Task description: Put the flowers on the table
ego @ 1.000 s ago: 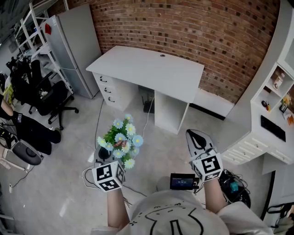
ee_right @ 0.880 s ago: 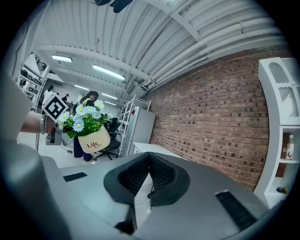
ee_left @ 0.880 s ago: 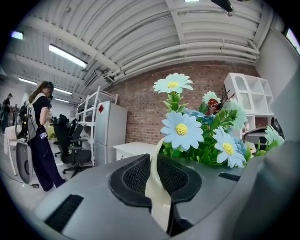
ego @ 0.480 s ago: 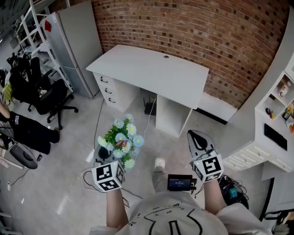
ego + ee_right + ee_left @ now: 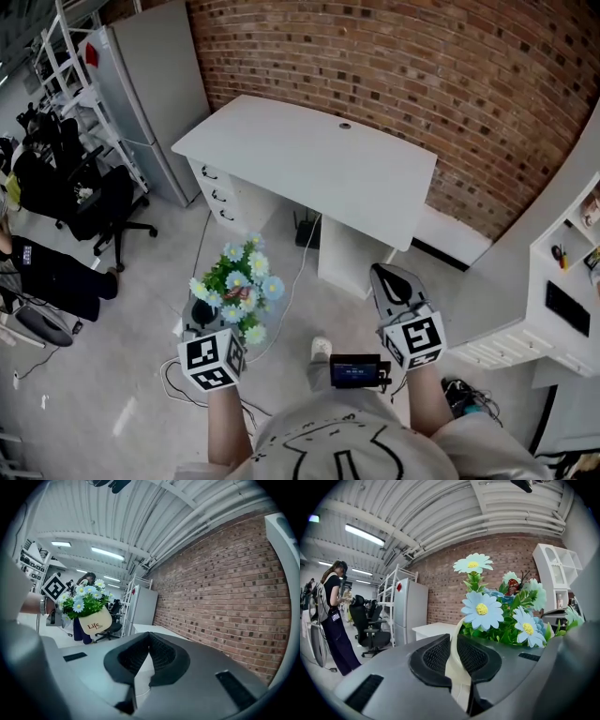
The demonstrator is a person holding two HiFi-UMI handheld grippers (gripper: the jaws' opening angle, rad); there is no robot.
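Flowers [image 5: 234,286] sit in our left gripper [image 5: 223,323], jaws pinching the pot [image 5: 95,620]. Our right gripper [image 5: 384,277] is closed, empty. Next we reach the surface [image 5: 309,159], then let go.

1. Fridge [image 5: 155,89] stands against the brick wall [image 5: 422,66].
2. Black chairs [image 5: 89,199] are left of the fridge.
3. A person [image 5: 333,616] stands farther left.
4. White shelving [image 5: 511,272] is far right of the fridge.

A red brick wall [image 5: 450,84] is recorded behind a white tabletop [image 5: 309,159] with drawers [image 5: 217,186]. A grey floor [image 5: 112,375], a tall grey cabinet [image 5: 155,84], black office chairs [image 5: 98,202] and white shelving [image 5: 553,187] are noted. Strip lights [image 5: 364,535] are lit under a ribbed ceiling [image 5: 440,508].
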